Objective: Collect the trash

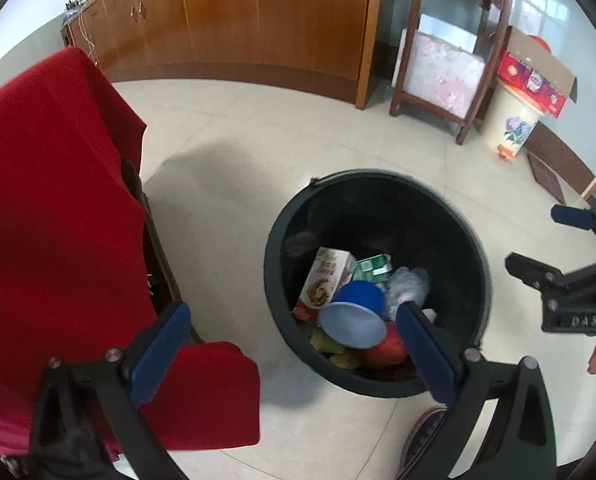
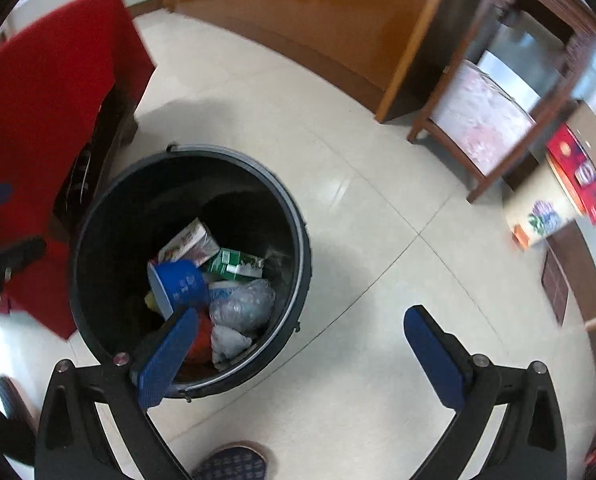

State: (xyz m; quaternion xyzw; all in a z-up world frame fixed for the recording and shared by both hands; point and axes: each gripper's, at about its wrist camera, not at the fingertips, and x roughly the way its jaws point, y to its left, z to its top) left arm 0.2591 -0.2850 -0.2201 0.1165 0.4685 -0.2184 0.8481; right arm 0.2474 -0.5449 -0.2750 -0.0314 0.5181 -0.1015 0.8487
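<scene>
The bin [image 1: 377, 280] stands on the tiled floor [image 1: 258, 140] just beside the red-draped table [image 1: 50, 200], below and ahead of both grippers, which point steeply down. The left gripper [image 1: 294, 344] has its jaws spread wide with nothing between the pads; its right finger [image 1: 425, 352] overlaps the near rim in view, its left one sits in front of the red cloth. The right gripper [image 2: 301, 356] is also wide and empty, with its left finger [image 2: 170, 356] over the bin's near edge and its right finger over bare floor, so the bin lies to its left. Both seem about equally near the bin's mouth. The trash is inside, piled toward the near side: one blue cup [image 1: 355, 316] lying on its side with its mouth toward the left camera, one printed carton [image 1: 325, 280] leaning upright behind it, one green carton [image 1: 371, 268], one crumpled clear plastic bag [image 2: 242, 304], something red [image 1: 385, 350] and some yellow pieces [image 1: 329, 346] underneath that I cannot count. No loose trash shows on the visible floor, so any coming move likely turns away from the bin to find more. One slipper [image 2: 230, 462] shows at the bottom edge.
</scene>
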